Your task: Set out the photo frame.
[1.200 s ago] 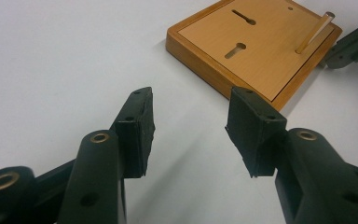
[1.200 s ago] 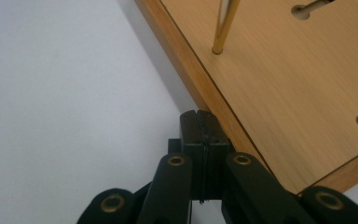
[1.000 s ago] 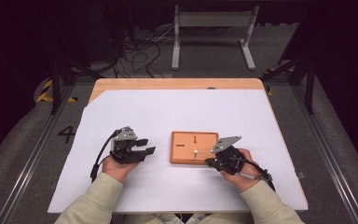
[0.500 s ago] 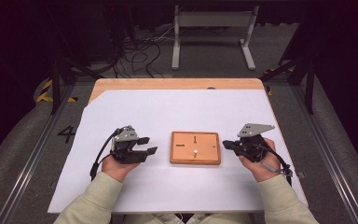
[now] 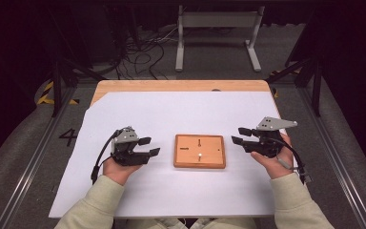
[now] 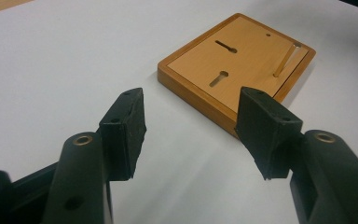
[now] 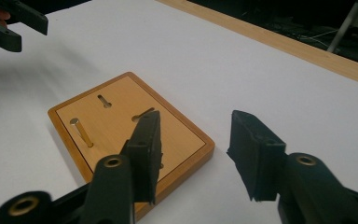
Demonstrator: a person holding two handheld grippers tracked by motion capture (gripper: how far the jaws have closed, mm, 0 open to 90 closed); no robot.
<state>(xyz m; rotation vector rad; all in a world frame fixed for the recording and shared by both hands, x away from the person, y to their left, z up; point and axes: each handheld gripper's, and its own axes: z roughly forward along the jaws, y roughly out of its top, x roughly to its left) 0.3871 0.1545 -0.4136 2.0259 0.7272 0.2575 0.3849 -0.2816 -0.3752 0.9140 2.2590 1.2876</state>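
A small wooden board [image 5: 199,150] with keyhole slots lies flat on the white sheet, midway between my two grippers. A thin brass pin [image 7: 81,133] stands in the board; from the left gripper view the pin [image 6: 284,60] rises near the board's [image 6: 237,70] far edge. My left gripper [image 5: 150,146] rests left of the board, jaws open and empty, pointing at it [image 6: 193,107]. My right gripper [image 5: 238,135] hovers just right of the board [image 7: 121,135], also open and empty [image 7: 196,128]. The left gripper [image 7: 9,23] appears beyond the board in the right gripper view.
A white sheet [image 5: 171,114] covers most of the table, whose bare wooden strip [image 5: 171,86] shows at the far edge. A grey metal stand [image 5: 217,28] and cables [image 5: 143,47] sit on the floor beyond the table.
My right gripper has drawn back from the board's right edge, moving right and slightly away, and it is open. The left gripper and the board have stayed put.
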